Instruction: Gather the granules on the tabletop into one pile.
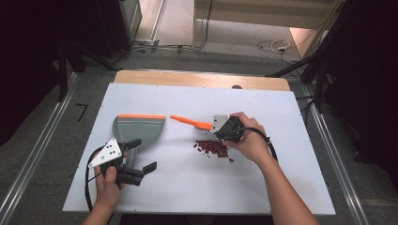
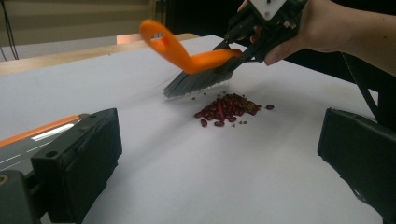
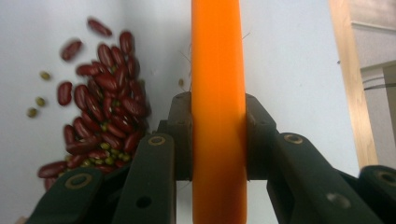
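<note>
My right gripper has its jaws clamped on the orange hand brush, whose long axis runs toward the frame's left in the high view. The pile of red beans lies centre-frame, directly below the brush, bristles just beside it. The grey dustpan sits left of the beans, well apart. My left gripper, jaws wide and empty, hovers lower left, nearest the dustpan.

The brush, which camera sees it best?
The left gripper view: the whole brush, orange handle and grey bristles, above the beans. The right gripper view shows just its clamped handle; the high view shows it small.
</note>
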